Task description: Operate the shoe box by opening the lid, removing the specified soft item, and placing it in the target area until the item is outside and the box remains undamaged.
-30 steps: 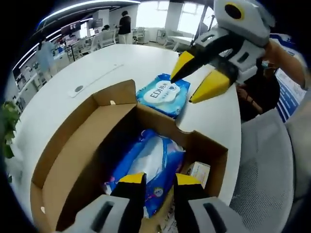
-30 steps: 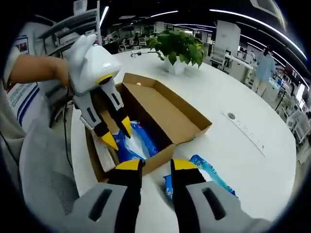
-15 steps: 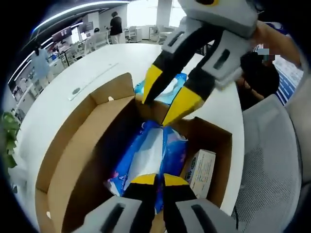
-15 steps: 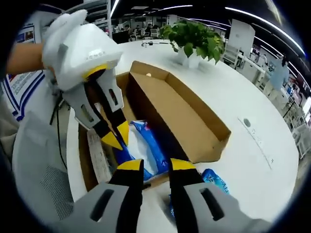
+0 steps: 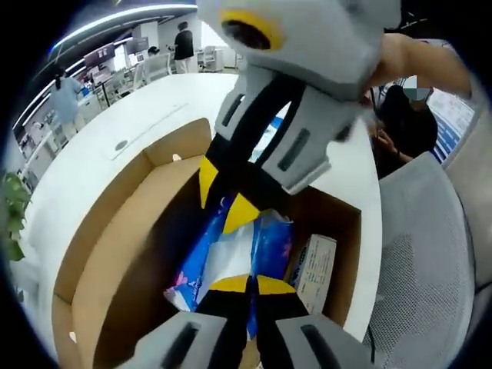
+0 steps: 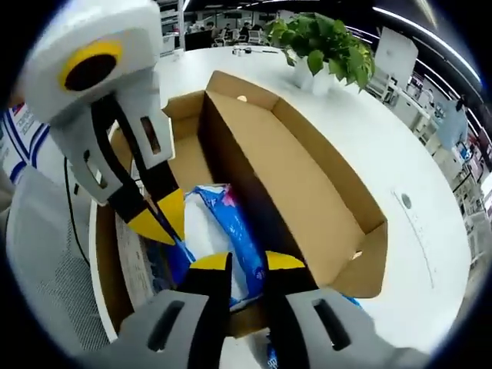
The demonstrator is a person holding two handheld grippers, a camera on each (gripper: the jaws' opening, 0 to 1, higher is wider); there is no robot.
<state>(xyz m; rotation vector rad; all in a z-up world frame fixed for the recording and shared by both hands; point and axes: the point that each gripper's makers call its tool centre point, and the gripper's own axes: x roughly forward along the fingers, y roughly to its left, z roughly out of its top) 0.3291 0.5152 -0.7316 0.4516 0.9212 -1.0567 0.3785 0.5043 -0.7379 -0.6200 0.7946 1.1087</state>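
Fingers of the left gripper [image 5: 247,285], at the bottom centre of the left gripper view, are pressed together with hardly a gap, and the edge of the blue and white soft pack [image 5: 231,257] sits right at their yellow tips; whether they actually pinch its wrapper I cannot tell. A second ago those tips stood visibly apart above the pack, so they have closed while descending into the shoe box [image 5: 123,254].

The right gripper [image 6: 237,262] has moved most. A second ago it hung over the table [image 5: 100,165] near a second blue packet outside the box; now it fills the upper middle of the left gripper view, its tips [image 5: 223,196] slightly apart just over the top end of the pack. In the right gripper view its fingers sit at bottom centre, a narrow gap between them, over the pack's near end, with the left gripper coming in from the upper left.

The lid [image 6: 307,192] lies folded open, so the opening step looks done. The pack lies on the box floor beside a small white carton [image 5: 317,265]. Both grippers converging on it suggests a two-ended lift is being set up; the removal itself is not yet done.
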